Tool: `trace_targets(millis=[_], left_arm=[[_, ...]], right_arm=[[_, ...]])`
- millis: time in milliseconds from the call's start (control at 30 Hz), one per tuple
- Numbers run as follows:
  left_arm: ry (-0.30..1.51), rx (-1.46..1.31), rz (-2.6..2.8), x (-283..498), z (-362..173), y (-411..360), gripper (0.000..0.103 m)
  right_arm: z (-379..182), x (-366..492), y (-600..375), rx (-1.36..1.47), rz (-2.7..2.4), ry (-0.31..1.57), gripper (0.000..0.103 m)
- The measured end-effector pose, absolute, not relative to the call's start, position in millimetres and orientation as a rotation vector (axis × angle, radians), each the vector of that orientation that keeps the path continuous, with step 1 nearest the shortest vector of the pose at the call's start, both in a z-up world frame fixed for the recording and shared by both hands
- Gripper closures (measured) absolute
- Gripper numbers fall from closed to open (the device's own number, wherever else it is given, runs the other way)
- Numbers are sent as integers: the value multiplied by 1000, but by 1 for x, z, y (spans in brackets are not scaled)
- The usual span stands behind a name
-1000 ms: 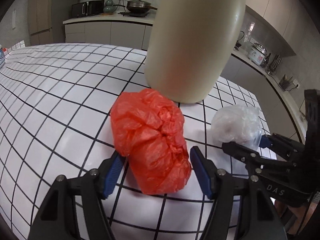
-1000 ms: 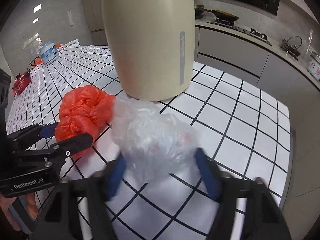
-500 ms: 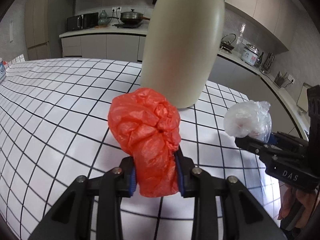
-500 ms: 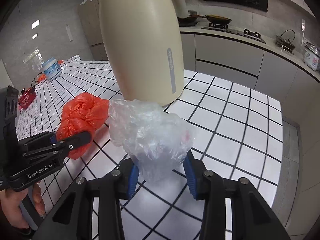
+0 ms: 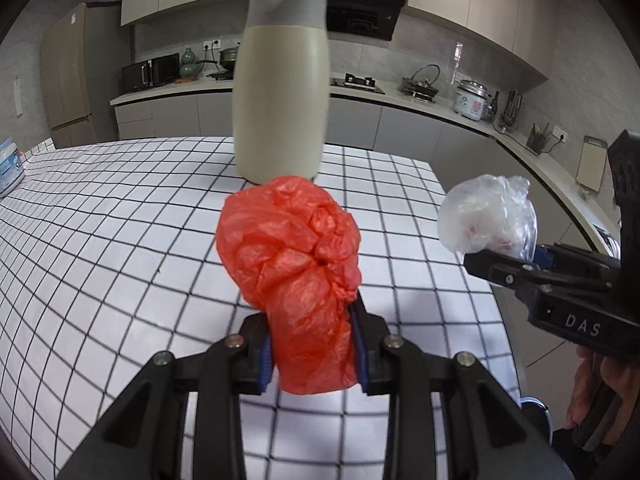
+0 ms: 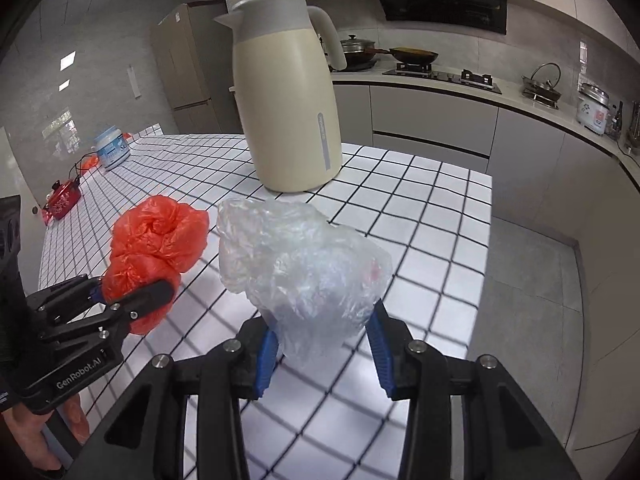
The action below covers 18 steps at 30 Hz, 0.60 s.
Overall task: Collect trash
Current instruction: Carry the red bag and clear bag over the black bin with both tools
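Observation:
My left gripper is shut on a crumpled red plastic bag and holds it above the checkered table. My right gripper is shut on a crumpled clear plastic bag, also held above the table. The right gripper with the clear bag shows at the right of the left wrist view. The left gripper with the red bag shows at the left of the right wrist view.
A tall cream thermos jug stands on the table behind both bags. A white tub and a small red object sit at the far left. The table's right edge drops to the floor. Kitchen counters line the back.
Both grippers closed on their bags, then lifted and drew back from the jug, which now looks smaller and farther away.

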<state>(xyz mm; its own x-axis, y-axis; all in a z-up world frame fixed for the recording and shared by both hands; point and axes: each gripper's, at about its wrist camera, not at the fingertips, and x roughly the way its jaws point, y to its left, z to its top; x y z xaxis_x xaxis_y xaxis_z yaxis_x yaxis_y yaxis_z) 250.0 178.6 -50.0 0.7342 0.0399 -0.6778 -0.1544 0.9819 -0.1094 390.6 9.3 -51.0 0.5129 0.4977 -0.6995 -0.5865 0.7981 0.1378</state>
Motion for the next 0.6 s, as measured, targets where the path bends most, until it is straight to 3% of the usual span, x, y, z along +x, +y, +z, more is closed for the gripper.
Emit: trace_targets(millis=[600], left_arm=[[708,-113,43,174,-36,83,71]], right_arm=[[-32,271,-117,-67,585,761,60]])
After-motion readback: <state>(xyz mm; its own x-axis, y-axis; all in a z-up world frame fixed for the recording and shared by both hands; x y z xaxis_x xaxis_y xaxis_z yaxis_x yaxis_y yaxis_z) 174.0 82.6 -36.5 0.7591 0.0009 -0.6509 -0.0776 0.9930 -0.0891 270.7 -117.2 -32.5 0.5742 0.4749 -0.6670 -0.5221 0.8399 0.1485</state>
